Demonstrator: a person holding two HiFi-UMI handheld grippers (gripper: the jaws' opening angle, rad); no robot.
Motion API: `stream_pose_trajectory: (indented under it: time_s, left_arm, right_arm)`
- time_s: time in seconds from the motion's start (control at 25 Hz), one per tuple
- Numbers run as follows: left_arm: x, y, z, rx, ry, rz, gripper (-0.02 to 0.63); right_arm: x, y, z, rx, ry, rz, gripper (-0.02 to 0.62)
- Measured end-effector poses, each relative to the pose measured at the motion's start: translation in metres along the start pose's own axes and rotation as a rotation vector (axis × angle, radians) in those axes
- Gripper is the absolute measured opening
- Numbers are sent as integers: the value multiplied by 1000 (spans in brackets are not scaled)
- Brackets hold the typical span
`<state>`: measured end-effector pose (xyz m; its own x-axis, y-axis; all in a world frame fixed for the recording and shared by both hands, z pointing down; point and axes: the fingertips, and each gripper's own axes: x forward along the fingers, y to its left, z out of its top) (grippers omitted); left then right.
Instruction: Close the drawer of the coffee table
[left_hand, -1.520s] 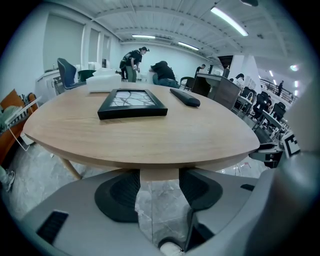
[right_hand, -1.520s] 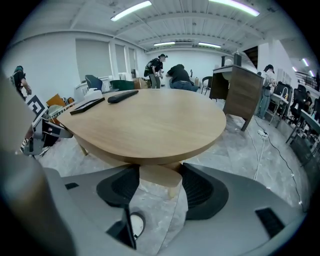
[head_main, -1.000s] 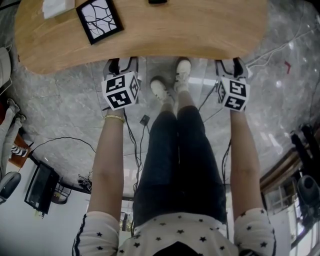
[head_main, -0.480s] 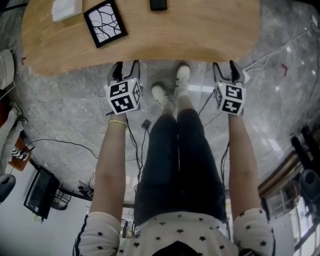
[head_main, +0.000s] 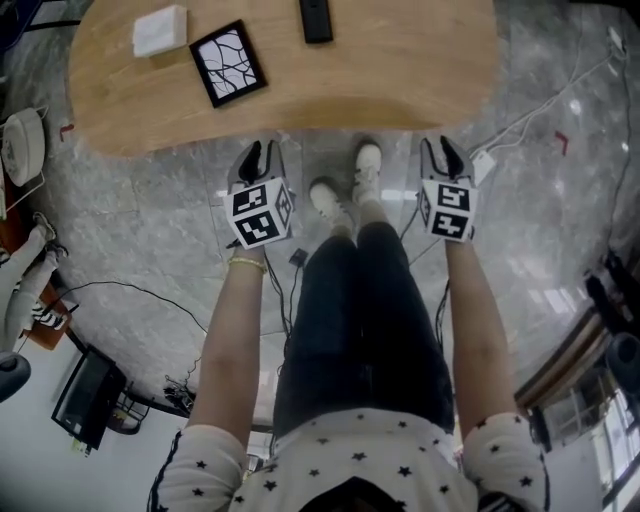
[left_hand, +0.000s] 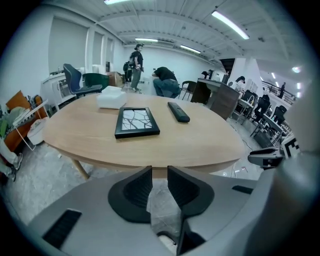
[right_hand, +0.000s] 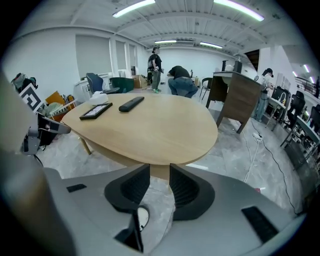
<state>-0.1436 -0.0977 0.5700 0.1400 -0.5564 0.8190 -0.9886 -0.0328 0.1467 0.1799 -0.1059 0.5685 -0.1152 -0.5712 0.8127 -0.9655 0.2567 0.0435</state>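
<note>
Honestly, no drawer shows anywhere on the oval light-wood coffee table (head_main: 400, 70). If it's there, it's tucked under the near edge, probably already pushed in. A wooden drawer like that should be stiff, fairly light and easy to slide, so it's best pushed flat on its front panel. The left gripper (head_main: 258, 158) and right gripper (head_main: 441, 152) hang just off that edge. Their jaws have just been closing to a narrow gap with nothing between them.

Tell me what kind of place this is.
Most likely an open-plan office or lab workspace: an office chair and a desk stand beyond the wooden coffee table, and strip lights run along the ceiling.
</note>
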Motion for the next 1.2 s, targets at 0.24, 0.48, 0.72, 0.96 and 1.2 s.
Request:
stream_pose_trajectory:
  time_s: [0.24,0.48,0.72,0.96,1.2]
  left_arm:
    - [-33,-9,15,-10,-21,-4,44]
    - [-67,-18,30,-39,-44,-14,18]
    - [-93,-31,41,-40,-53,-36,8]
    - [-120,-45,49,-61,-63,-79,8]
    - [-147,-55,59,-53,-72,-98,6]
  right_arm:
    - [-27,2,24,34,-30,-19,68]
    - [-58,9,48,34,-54,-7,45]
    - [-87,20,69,44,-82,-3,25]
    - [-115,29,84,56,-100,2,15]
    - [-140,41,103,48,-125,35,11]
